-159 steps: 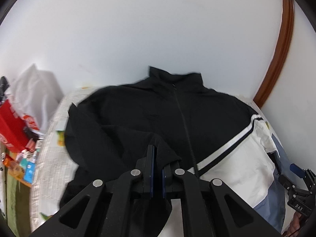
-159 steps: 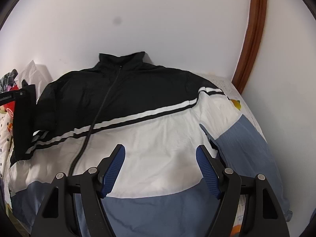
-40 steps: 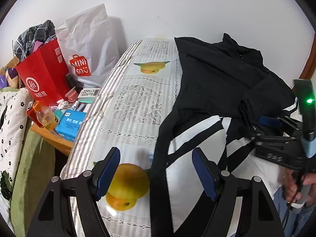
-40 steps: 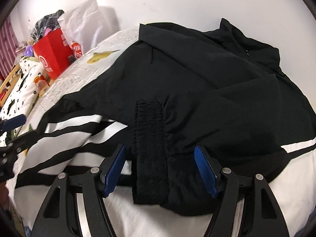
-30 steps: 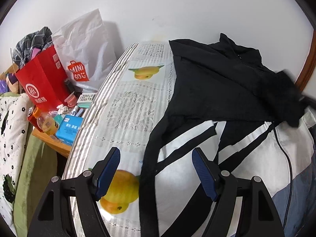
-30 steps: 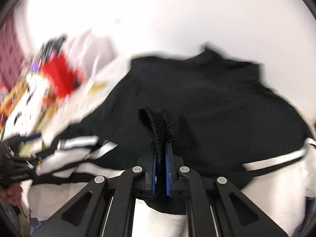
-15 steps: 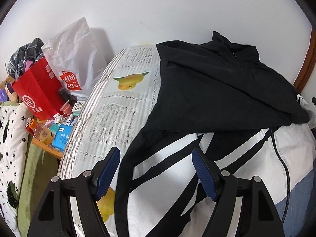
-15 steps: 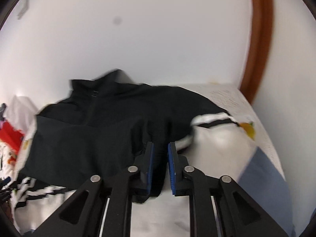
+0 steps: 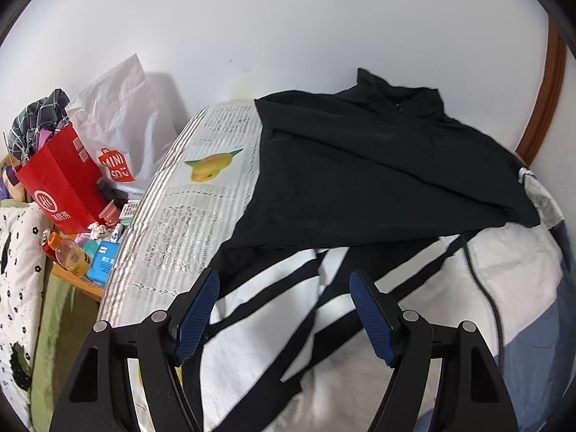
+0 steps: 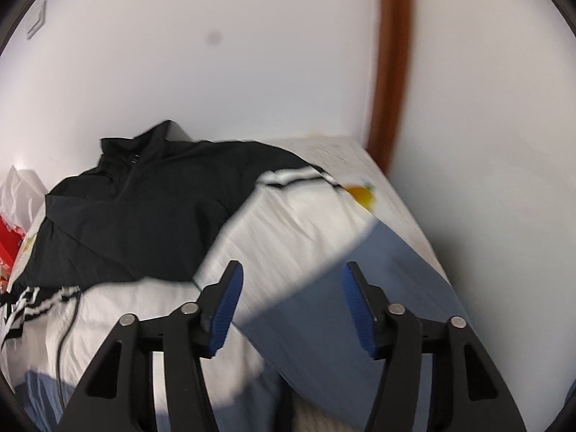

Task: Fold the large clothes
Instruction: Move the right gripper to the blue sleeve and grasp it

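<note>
Spread across the patterned table cover (image 9: 201,216), filling the centre and right of the left wrist view: a black, white and blue zip jacket (image 9: 360,187), collar toward the wall at the upper middle, one black sleeve folded across the chest.

Left gripper (image 9: 284,311) at the lower middle, jaws wide, holding nothing, poised over the striped white panel. Right gripper (image 10: 289,297) likewise wide and empty, above the white-and-blue sleeve (image 10: 324,252) at the centre right of its frame.

Possible trouble: slippery shell fabric sliding out of a shallow pinch; the folded black sleeve dragged askew if a lower layer gets caught with it; the sleeve by the right edge of the table slumping over the side; the zip track (image 9: 482,280) bunching into a crooked crease.

Hard to make out: right wrist view smeared with motion blur, sleeve edges soft. Hem and cuffs cut off at the bottom of both frames, partly behind the gripper bodies. Clutter at the left of the left wrist view, a red paper bag (image 9: 57,187) and a white Miniso bag (image 9: 118,126), only partly legible.
</note>
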